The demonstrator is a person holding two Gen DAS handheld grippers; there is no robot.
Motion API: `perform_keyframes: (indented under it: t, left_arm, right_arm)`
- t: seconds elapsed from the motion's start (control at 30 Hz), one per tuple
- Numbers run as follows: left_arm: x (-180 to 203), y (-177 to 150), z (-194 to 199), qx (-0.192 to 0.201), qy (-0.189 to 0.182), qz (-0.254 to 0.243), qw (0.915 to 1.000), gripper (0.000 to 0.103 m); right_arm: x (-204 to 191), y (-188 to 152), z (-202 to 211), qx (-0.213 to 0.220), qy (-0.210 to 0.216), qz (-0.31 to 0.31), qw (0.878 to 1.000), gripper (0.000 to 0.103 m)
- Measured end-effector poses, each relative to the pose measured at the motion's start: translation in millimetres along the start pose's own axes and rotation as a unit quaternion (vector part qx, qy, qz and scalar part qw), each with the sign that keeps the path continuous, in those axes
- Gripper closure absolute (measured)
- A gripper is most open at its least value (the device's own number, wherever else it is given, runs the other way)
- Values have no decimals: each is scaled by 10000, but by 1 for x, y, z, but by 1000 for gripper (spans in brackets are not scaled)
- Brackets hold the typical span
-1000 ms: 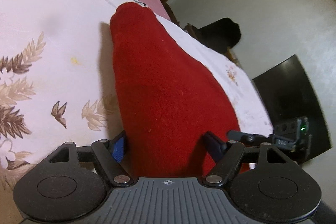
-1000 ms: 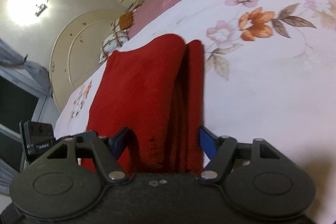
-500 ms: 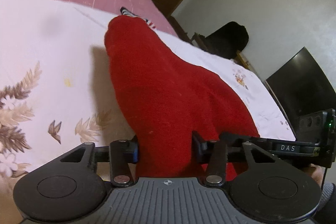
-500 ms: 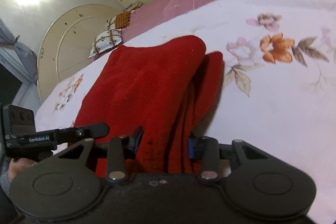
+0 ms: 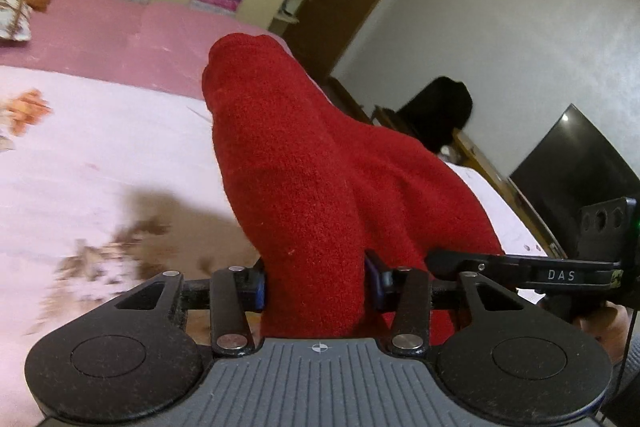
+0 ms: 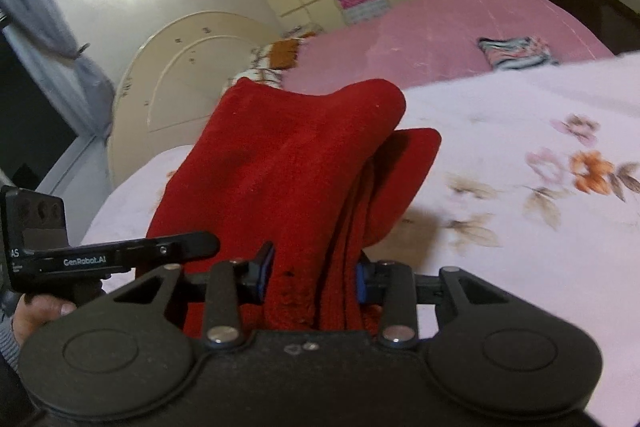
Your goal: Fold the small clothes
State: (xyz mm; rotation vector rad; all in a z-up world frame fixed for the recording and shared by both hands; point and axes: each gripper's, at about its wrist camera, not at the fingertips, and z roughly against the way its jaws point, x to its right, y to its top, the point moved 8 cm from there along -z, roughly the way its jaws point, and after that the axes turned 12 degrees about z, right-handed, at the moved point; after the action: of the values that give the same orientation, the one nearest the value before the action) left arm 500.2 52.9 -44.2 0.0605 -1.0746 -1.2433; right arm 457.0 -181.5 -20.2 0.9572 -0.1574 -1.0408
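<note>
A thick red knit garment [image 5: 304, 179] hangs lifted over the floral bedsheet [image 5: 80, 155], held up at its near edge by both grippers. My left gripper [image 5: 316, 285] is shut on one bunched end of it, blue pads pressed into the cloth. In the right wrist view the same red garment [image 6: 288, 167] shows several folded layers, and my right gripper [image 6: 314, 279] is shut on its other end. Each gripper appears in the other's view: the right one [image 5: 520, 267] at the right edge, the left one [image 6: 100, 255] at the left with a hand on it.
The bed carries a pale floral sheet [image 6: 520, 147] over a pink cover [image 6: 440, 27]. A small folded patterned cloth [image 6: 516, 53] lies at the far side. Pillows [image 5: 16, 11] sit by the headboard [image 6: 172, 67]. A dark screen [image 5: 572, 171] and a black chair [image 5: 436, 111] stand beside the bed.
Both grippers closed on the red garment, which lay flat on the sheet a second ago, and lifted its near edge up; more of the room and wardrobe now shows.
</note>
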Motion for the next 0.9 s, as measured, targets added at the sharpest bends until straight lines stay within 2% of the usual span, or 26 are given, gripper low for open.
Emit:
perform_keyframes:
  t: [0.17, 0.43, 0.63, 0.8, 0.87, 0.9]
  left_arm:
    - [-29, -1, 50, 171, 216, 61, 9996, 58]
    - [-101, -6, 98, 159, 547, 263, 9980, 58]
    - [-158, -2, 101, -1, 795, 324, 9963, 58]
    - [-198, 6, 81, -273, 1024, 413, 9935, 58]
    - [-209, 3, 71, -353, 1190, 407, 9914, 49]
    - [-215, 2, 68, -258, 1360, 313, 9899, 31]
  right_arm:
    - [-51, 8, -10, 3, 211, 209, 9996, 67]
    - [-121, 4, -52, -148, 548, 338, 9978, 67]
    - [-150, -5, -97, -298, 565, 375, 9972, 67]
    - [-164, -20, -141, -522, 564, 290, 9966, 67]
    - [-160, -28, -154, -669, 552, 231, 9960, 66]
    - [-159, -32, -162, -762, 494, 236, 9956, 65]
